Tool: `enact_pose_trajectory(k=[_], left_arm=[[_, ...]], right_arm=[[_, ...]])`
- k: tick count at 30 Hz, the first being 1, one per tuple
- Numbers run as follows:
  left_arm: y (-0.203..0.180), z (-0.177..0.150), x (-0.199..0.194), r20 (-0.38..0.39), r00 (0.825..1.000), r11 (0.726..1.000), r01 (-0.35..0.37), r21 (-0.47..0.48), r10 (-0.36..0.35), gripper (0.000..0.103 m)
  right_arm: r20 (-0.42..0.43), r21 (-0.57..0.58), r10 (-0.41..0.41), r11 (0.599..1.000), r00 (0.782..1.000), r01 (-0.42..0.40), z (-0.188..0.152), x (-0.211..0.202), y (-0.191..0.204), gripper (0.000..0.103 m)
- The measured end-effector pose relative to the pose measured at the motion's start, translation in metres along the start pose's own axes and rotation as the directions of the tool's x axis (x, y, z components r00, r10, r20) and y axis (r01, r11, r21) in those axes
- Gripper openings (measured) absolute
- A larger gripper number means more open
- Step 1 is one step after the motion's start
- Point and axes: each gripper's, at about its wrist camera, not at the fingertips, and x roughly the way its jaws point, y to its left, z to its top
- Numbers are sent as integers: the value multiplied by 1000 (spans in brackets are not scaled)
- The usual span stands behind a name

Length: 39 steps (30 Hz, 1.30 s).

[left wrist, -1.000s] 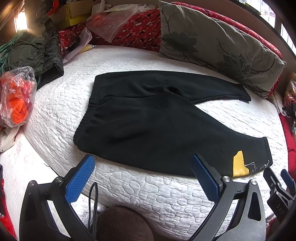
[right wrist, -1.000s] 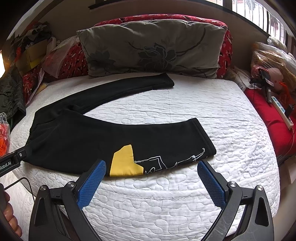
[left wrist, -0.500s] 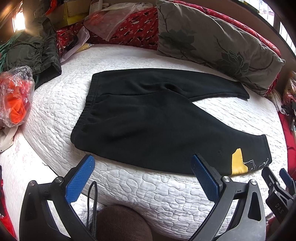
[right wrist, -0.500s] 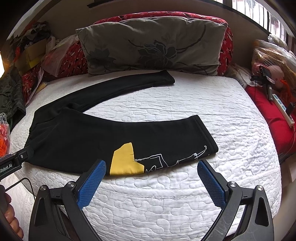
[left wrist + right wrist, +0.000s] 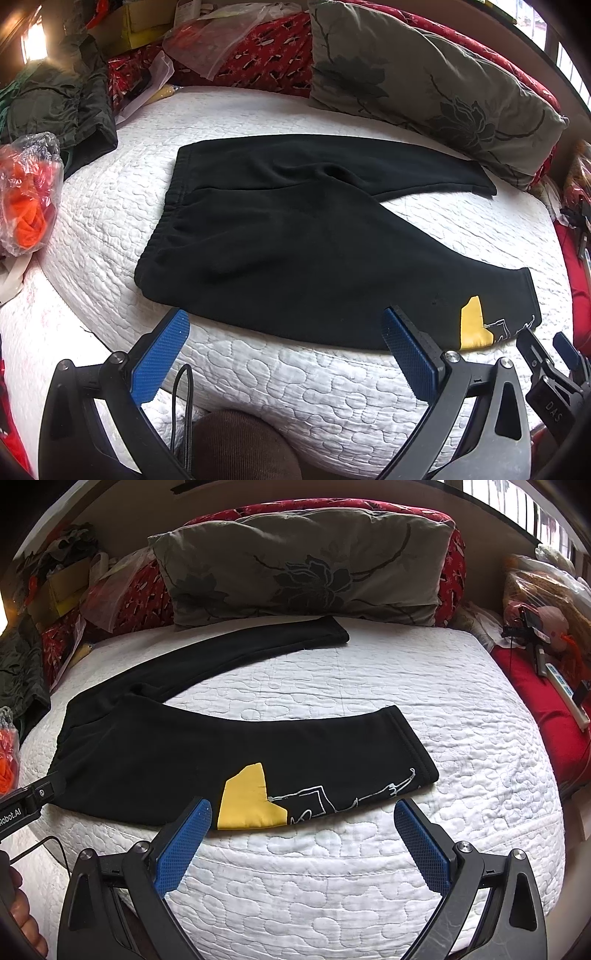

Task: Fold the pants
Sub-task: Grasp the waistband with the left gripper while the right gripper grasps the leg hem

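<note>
Black sweatpants (image 5: 295, 251) are lying spread along the mattress's (image 5: 295, 391) near edge; left gripper (image 5: 284, 332) and right gripper (image 5: 303, 816) are hovering wide open, holding nothing.

Ahead of your tongs lies a bed with a white quilted cover (image 5: 369, 701); a grey floral pillow (image 5: 303, 568) leans against red bedding. Windows, probably, glow upper right (image 5: 517, 513).
</note>
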Motion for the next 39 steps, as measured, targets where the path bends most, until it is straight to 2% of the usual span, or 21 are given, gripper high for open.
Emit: enact_pose_trajectory(k=[5,8,10,14,18,23,30,31,32,33,34,35,36,37,38,39], left_arm=[[9,30,17,-87,996,1000,20,-6,-21,103],[28,63,30,-120,992,999,25,-27,-28,103],[45,91,42,-144,989,998,26,-51,-33,103],[85,145,73,-199,979,994,25,-103,-45,103],[123,180,106,-257,960,977,60,-204,-113,103],[150,194,140,-299,939,952,78,-295,-169,103],[139,191,178,-354,921,970,85,-226,-163,103],[137,189,184,-362,917,971,88,-224,-167,103],[136,189,189,-370,913,970,90,-226,-171,103],[135,189,194,-377,910,969,90,-229,-174,102],[135,189,200,-385,906,968,88,-234,-175,100],[136,190,204,-392,903,967,83,-239,-174,97],[137,192,207,-394,902,966,82,-246,-177,97],[138,195,209,-388,903,963,87,-254,-184,96],[139,198,209,-382,905,961,92,-259,-189,90],[140,201,207,-380,905,962,93,-258,-190,77]], right_arm=[[-23,10,56,998,998,-55,29,15,-11,100],[-10,65,71,995,997,-70,74,31,-36,100],[-3,80,47,996,999,-47,106,45,-50,100],[-51,44,33,999,998,-31,178,100,-69,98],[-103,19,17,1000,995,-15,223,155,-74,98],[-152,35,48,998,987,-43,250,206,-75,96],[-205,5,70,998,976,-70,266,256,-69,94],[-227,-5,76,997,971,-79,265,262,-66,89],[-250,-19,79,996,965,-86,264,269,-61,76],[-285,-35,81,995,955,-95,261,277,-56,58],[-285,-55,70,995,956,-89,259,279,-51,57],[-245,-81,64,993,967,-86,258,274,-47,50],[-227,-102,91,988,970,-117,258,271,-42,24],[-224,-109,86,988,971,-112,257,269,-40,18],[-214,-108,87,988,973,-112,257,267,-40,17],[-206,-105,89,988,975,-113,256,266,-40,13]])
